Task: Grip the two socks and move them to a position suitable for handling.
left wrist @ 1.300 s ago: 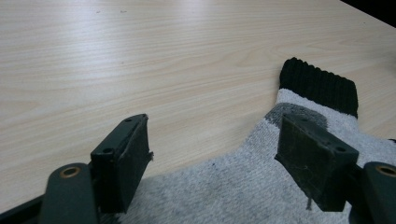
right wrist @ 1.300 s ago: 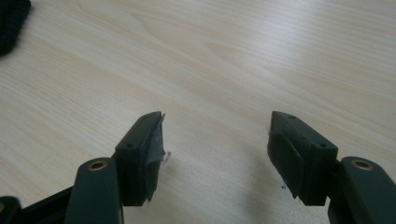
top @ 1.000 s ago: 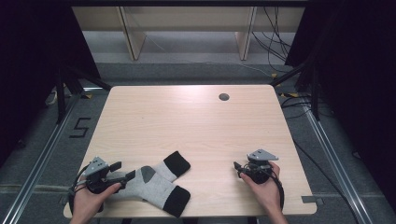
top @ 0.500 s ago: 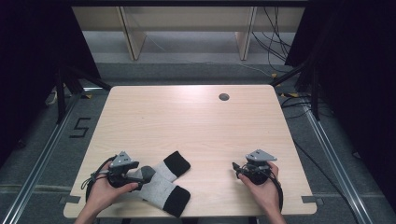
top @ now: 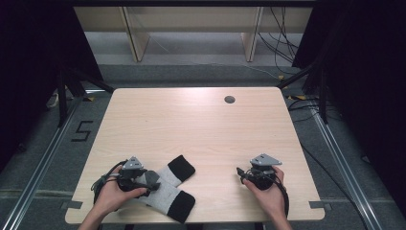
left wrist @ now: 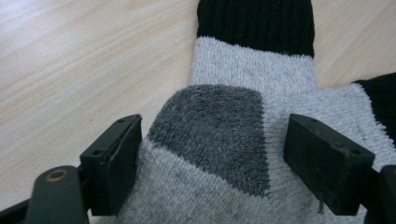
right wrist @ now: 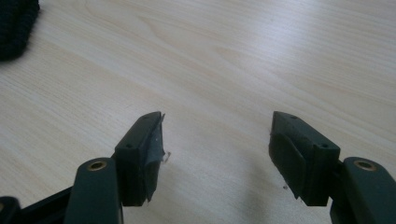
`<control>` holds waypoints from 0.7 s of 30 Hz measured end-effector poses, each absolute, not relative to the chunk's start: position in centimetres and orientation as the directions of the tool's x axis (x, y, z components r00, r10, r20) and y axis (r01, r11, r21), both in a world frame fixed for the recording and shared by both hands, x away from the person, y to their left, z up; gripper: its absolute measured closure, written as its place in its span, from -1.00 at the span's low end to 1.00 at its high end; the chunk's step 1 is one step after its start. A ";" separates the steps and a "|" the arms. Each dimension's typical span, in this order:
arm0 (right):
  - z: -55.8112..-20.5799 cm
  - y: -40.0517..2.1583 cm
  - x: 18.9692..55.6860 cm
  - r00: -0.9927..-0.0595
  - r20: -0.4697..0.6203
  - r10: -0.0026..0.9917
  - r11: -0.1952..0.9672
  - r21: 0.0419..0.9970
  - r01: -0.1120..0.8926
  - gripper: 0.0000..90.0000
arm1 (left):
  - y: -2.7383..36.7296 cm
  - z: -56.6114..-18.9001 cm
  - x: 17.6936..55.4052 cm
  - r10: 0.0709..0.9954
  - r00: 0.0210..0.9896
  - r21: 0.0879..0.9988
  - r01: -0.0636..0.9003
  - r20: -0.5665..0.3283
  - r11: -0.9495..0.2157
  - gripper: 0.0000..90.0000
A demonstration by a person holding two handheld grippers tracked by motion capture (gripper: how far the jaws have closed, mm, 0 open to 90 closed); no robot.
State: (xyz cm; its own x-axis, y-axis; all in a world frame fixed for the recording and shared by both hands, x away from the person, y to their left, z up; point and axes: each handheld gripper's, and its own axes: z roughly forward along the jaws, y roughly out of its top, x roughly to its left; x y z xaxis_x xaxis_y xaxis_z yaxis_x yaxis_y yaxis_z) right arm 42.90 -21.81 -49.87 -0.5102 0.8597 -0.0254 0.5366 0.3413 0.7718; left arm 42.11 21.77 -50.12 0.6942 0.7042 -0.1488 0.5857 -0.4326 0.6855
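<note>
L tool (top: 146,178) has just been opening, jaws apart w/ sock (left wrist: 219,154) heel between, not pinched. R tool (top: 245,176) at 3 o'clock, apart, empty over counter (top: 201,129). Socks look unpaired yet; folding prob. left.

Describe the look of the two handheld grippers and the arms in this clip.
Both the left gripper and right gripper are black, each topped by a grey three-cornered plate, with a black cable trailing. Their blocky black jaws show brass-coloured pivots in the gripper views. The forearms are bare, without sleeves.
</note>
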 end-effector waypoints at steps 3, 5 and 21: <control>-50.0 -21.8 42.9 -0.512 -0.028 0.859 0.345 0.769 0.538 -0.20 | 21.7 -50.3 42.1 0.719 0.678 0.684 0.598 -0.154 -0.418 -0.55; -49.9 -21.7 42.8 -0.512 -0.033 0.859 0.349 0.768 0.536 -0.20 | 21.5 -50.3 41.9 0.721 0.678 0.685 0.594 -0.144 -0.422 -0.46; -50.1 -21.7 42.8 -0.515 -0.030 0.857 0.352 0.764 0.541 -0.20 | 21.5 -50.4 41.4 0.689 0.684 0.700 0.613 -0.240 -0.366 0.47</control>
